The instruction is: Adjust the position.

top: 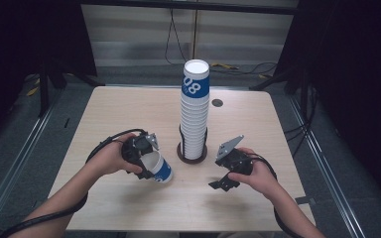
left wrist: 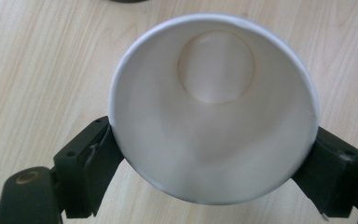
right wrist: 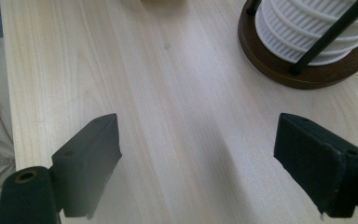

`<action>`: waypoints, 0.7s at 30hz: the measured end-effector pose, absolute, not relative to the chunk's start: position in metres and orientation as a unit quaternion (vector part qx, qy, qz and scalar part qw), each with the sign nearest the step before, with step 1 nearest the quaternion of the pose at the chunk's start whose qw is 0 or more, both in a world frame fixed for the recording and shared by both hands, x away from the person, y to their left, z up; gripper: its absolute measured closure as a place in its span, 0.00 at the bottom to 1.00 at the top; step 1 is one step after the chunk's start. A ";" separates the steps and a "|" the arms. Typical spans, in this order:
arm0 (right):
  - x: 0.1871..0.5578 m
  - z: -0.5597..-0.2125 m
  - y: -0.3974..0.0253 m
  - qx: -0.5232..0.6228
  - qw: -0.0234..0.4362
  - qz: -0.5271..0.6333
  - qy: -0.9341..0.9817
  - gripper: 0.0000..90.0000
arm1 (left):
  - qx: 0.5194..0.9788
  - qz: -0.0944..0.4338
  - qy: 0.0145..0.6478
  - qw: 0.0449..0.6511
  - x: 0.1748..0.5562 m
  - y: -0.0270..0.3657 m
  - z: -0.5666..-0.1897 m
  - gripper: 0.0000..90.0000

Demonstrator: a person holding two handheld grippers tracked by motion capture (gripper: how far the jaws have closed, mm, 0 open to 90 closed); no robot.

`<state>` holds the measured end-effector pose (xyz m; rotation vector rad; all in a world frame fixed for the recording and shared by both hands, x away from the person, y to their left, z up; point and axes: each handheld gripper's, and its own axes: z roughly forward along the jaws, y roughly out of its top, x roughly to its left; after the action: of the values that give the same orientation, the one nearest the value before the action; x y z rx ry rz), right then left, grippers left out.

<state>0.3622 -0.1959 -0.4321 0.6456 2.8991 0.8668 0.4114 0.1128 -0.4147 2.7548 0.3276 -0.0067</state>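
Sideways, the cup point(top: 159, 167) lies in the left claw point(top: 148, 166), mouth toward the hand.

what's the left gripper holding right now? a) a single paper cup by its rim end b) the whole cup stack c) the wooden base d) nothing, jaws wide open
a: the left gripper has its jaws closed on either side of one cup, its open mouth facing the left gripper view's camera, while the stack stands apart on its base.
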 end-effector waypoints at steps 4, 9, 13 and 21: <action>0.362 -0.431 -0.196 0.211 0.025 0.279 0.937 0.15 | 0.975 -0.006 0.113 0.191 0.411 0.109 -0.414 0.17; 0.362 -0.431 -0.197 0.208 0.028 0.279 0.937 0.15 | 0.973 -0.004 0.114 0.199 0.411 0.107 -0.414 0.17; 0.362 -0.432 -0.197 0.209 0.025 0.282 0.936 0.15 | 0.972 -0.004 0.110 0.208 0.410 0.104 -0.415 0.16; 0.362 -0.432 -0.198 0.211 0.024 0.281 0.936 0.15 | 0.968 -0.003 0.103 0.229 0.410 0.103 -0.418 0.16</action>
<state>0.3616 -0.1975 -0.4316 0.6537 2.8955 0.8709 0.4097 0.1035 -0.4178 2.6644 0.2825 -0.0086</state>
